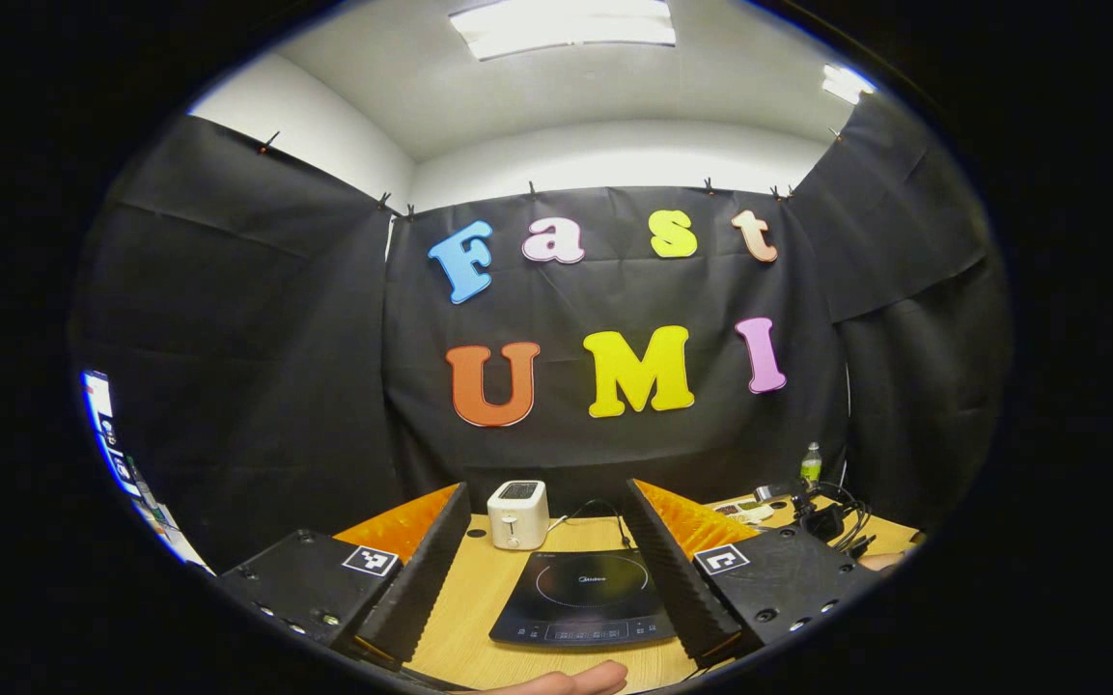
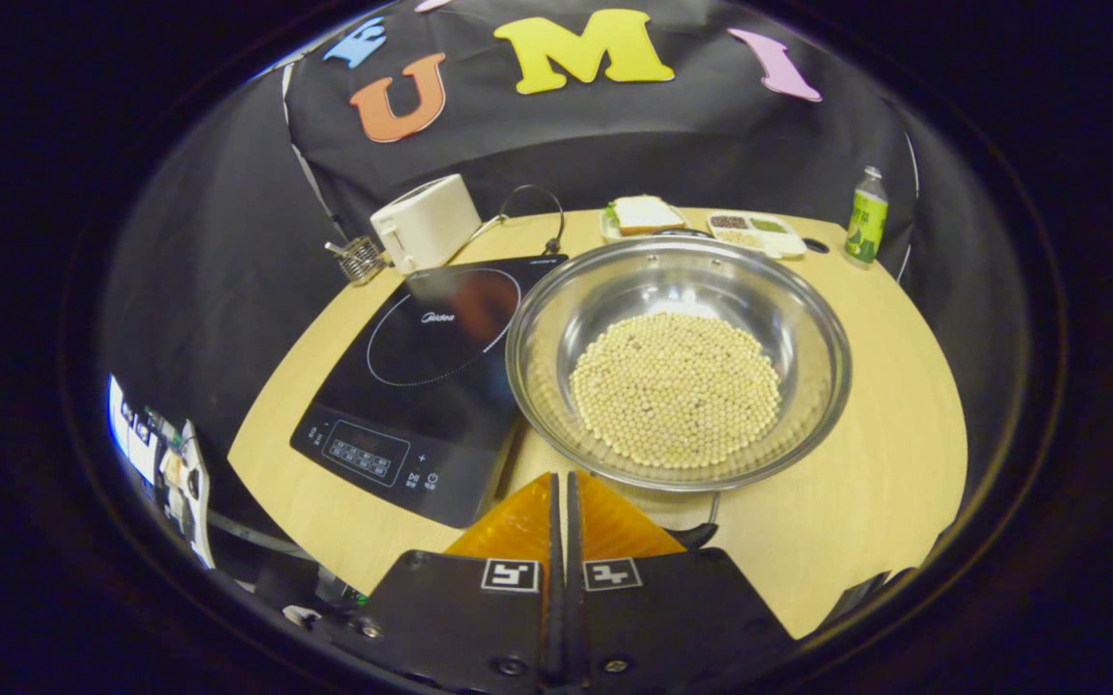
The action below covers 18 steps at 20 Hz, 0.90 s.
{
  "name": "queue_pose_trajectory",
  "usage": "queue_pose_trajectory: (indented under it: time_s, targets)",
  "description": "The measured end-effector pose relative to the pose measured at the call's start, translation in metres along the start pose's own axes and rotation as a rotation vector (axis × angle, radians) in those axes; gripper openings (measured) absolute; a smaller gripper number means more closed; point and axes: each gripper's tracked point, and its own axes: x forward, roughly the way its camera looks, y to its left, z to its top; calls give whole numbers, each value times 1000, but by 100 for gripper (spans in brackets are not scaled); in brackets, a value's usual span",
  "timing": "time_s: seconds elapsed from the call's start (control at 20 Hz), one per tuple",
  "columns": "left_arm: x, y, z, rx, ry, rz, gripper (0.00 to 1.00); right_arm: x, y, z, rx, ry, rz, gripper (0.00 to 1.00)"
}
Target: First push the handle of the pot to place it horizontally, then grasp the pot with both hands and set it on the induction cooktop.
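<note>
A wide steel pot (image 2: 556,338) with pale round beans (image 2: 677,386) in it stands on the wooden table (image 2: 865,463), its left rim over the edge of the black induction cooktop (image 2: 431,372). The pot's dark handle (image 2: 698,533) pokes out from the near rim. My right gripper (image 2: 561,478) is shut with nothing in it, its tips just short of the near rim and left of the handle. My left gripper (image 1: 548,486) stands open and level above the table, and the cooktop (image 1: 580,598) lies between its fingers.
A white toaster (image 2: 426,222) with its cord stands behind the cooktop, a small wire holder (image 2: 358,259) to its left. A plate with bread (image 2: 643,214), a snack tray (image 2: 754,232) and a green bottle (image 2: 867,214) line the far edge. A hand (image 1: 566,681) shows low in the left gripper view.
</note>
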Motion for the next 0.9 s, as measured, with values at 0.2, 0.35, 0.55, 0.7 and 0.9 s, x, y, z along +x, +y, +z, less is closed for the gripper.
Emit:
queue_pose_trajectory:
  time_s: [0.2, 0.35, 0.55, 0.7, 0.9]
  targets:
    - [0, 3, -3, -7, 2, 8, 95, 8, 2, -3, 20, 24, 16, 4]
    - [0, 6, -7, -16, 9, 9, 95, 9, 4, -7, -25, 38, 26, 4]
    - [4, 13, -14, -27, 22, 22, 95, 6, -6, -11, -31, 43, 27, 4]
    - [6, 15, -19, -43, 36, 30, 95, 12, -17, -16, -24, 73, -1, 3]
    - [6, 18, -22, -58, 45, 35, 95, 22, -29, -23, 11, 110, -22, 1]
